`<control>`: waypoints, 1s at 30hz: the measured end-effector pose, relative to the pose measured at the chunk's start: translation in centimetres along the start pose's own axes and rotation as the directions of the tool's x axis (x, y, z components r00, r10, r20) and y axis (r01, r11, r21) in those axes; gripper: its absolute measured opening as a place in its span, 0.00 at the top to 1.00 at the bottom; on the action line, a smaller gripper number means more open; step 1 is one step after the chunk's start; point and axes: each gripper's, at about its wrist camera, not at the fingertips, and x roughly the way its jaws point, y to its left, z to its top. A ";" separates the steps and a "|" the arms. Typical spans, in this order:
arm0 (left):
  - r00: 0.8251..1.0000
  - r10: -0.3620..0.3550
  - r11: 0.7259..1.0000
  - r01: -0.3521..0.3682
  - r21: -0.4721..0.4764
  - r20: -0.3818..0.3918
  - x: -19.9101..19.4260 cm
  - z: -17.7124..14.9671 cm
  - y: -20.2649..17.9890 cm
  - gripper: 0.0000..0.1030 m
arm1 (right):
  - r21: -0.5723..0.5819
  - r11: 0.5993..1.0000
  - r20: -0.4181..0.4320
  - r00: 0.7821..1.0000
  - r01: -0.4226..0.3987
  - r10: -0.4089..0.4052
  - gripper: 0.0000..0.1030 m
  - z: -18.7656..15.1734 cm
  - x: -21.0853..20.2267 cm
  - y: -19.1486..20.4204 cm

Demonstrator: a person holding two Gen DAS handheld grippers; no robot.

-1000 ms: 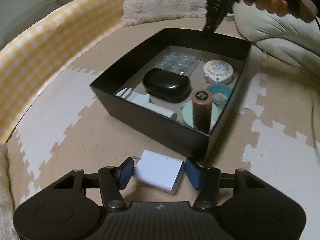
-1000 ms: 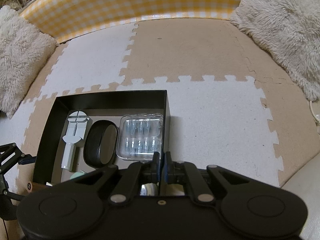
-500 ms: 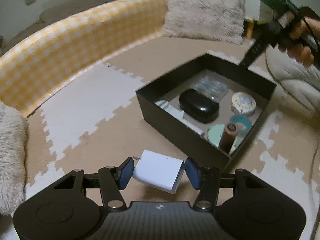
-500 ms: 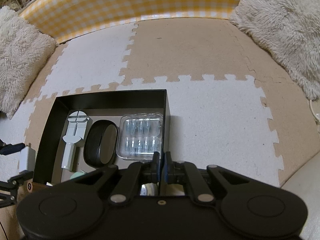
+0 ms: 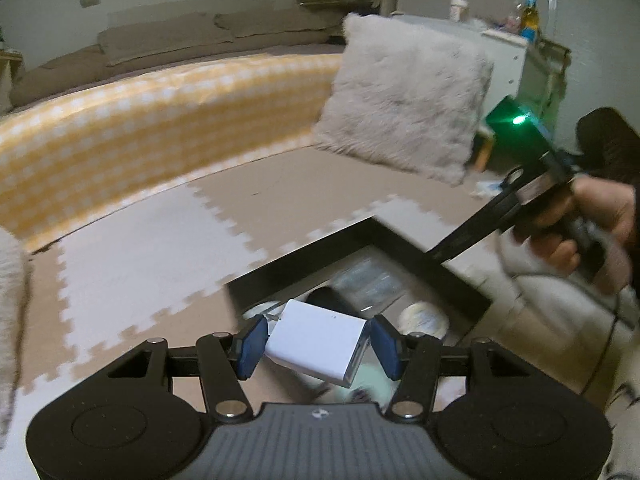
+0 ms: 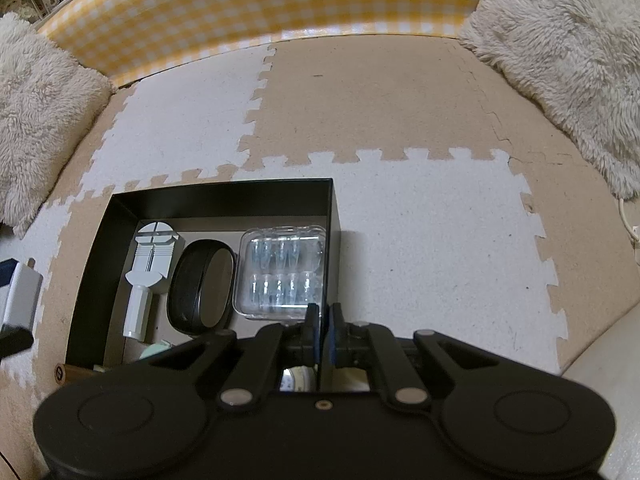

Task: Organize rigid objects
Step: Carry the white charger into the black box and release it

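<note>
My left gripper (image 5: 318, 346) is clamped on the white charger (image 5: 316, 344), blue pads pressing both short sides, charger tilted with its far corner up. It hangs in the air over the near edge of the black box (image 6: 224, 194). In the right wrist view the charger (image 6: 22, 300) sits at the far left, just outside the box's left wall.

My right gripper (image 6: 323, 330) has its jaws squeezed together; I think they pinch the box's near wall to steady it, but the body hides the contact.

Box contents: white tool (image 6: 148, 276), black case (image 6: 202, 286), clear pack (image 6: 284, 276). The left view also shows a round tape (image 5: 426, 320), blurred.

Task state, my guess: charger is mid-carry, drop into the box still to do.

Risks from here:
- Grip is on smooth plastic and the charger sits skewed, so it could rotate or slip out if I swing fast.
- Free floor in the box is scarce. The far strip is full. A drop onto the black case or tool would leave the charger leaning or knock neighbours.
- Coming in low, the charger could clip the box wall and shove the box, more so if the right gripper is not really holding it.
- Left view is motion-blurred, so judging the open spot is hard; I'd slow down before opening.
</note>
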 end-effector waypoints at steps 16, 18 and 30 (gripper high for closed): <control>0.994 0.017 0.994 -0.029 -0.109 -0.110 7.0 -0.4 -4.0 0.44 | -0.002 1.000 0.000 1.000 0.003 -0.003 0.95 -0.2 0.1 0.0; 0.994 0.026 0.991 -0.040 -0.126 -0.106 7.5 -0.4 -4.1 0.44 | -0.001 1.000 0.000 1.000 0.002 -0.002 0.95 -0.2 0.1 0.0; 0.993 0.028 0.978 -0.052 -0.201 -0.118 7.5 -0.5 -3.4 0.11 | -0.002 1.000 -0.001 1.000 0.003 -0.003 0.95 -0.1 0.1 0.1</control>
